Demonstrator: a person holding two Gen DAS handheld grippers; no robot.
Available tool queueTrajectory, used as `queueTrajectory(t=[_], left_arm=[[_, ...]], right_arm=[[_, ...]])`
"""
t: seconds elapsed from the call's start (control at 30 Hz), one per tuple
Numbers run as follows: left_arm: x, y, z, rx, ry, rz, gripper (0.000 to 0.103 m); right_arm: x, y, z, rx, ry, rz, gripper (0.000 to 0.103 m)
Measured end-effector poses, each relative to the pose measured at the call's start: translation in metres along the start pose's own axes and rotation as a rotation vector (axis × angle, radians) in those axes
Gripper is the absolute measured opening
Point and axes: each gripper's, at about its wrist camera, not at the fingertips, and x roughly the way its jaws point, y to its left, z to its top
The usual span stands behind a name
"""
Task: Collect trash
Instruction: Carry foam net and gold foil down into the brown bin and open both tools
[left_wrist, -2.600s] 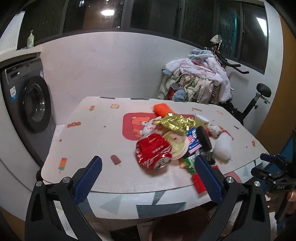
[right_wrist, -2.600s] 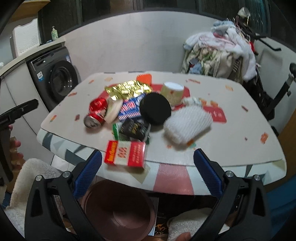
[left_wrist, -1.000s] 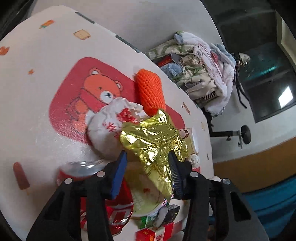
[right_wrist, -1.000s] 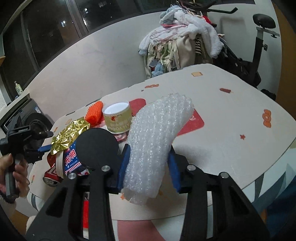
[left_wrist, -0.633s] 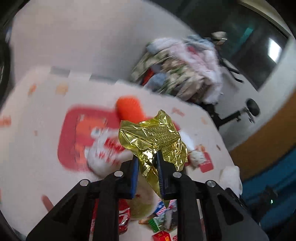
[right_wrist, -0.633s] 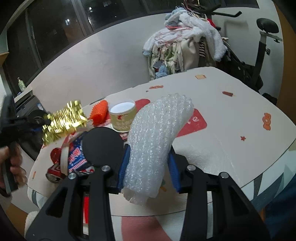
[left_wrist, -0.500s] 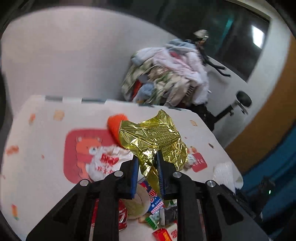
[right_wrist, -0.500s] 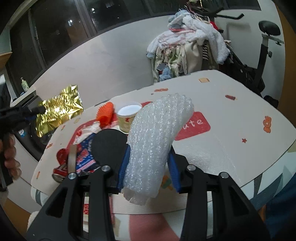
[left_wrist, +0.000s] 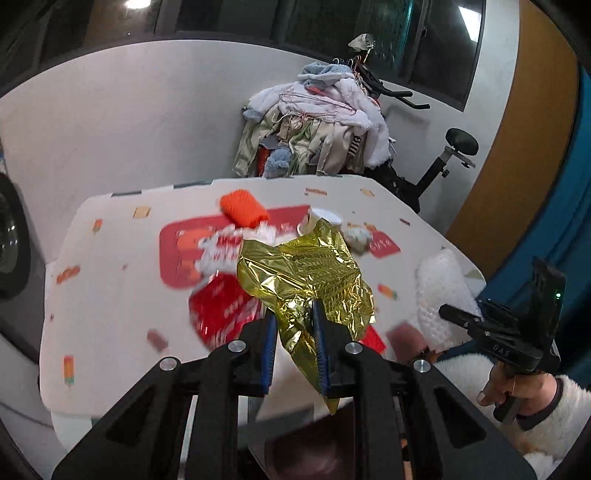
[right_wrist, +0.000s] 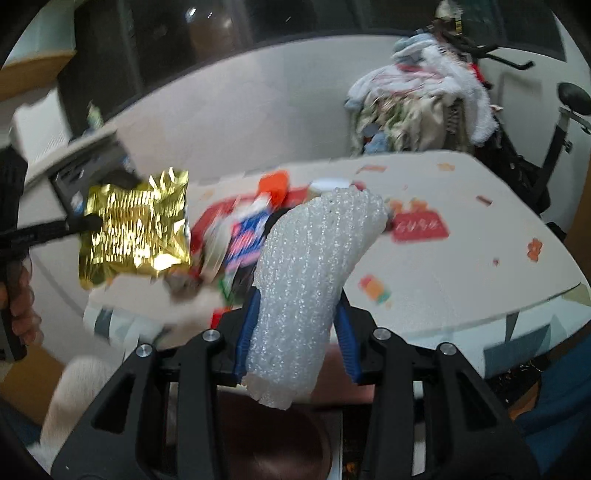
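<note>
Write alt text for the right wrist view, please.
The right hand-held gripper is clamped on a white foam net sleeve above a table cluttered with trash. At the left, the left hand-held gripper holds up a crumpled gold foil wrapper.

You get night-dark windows (left_wrist: 332, 29), indoor light from above, ceiling lamp reflected in glass top left. Foil (left_wrist: 310, 280) throws hard glare in both views. Motion blur smears worktop (right_wrist: 461, 236) litter, worse in right view. Fisheye bends walls; corners black. Near tool parts stay sharp.
</note>
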Motion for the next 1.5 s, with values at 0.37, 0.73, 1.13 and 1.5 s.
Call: queueTrajectory(t=[0.37, 0.73, 1.13, 1.5], left_arm=[[-0.041, -0.008, -0.087, 0.051, 0.027, -0.010, 0.018], [-0.028, -0.007, -0.118, 0.048, 0.051, -0.020, 0.018], [0.018, -0.030, -0.152, 0.221, 0.109, -0.111, 0.018], [0.068, -0.037, -0.165, 0.218, 0.183, -0.114, 0.018]], right_arm=[[0.038, 0.052, -0.096, -0.096, 0.442, 0.119, 0.042], [0.065, 0.072, -0.093, -0.185, 0.447, 0.146, 0.081], [0.021, 0.030, -0.070, -0.298, 0.069, -0.023, 0.096], [0.029, 0.003, -0.073, -0.179, 0.051, -0.124, 0.097]])
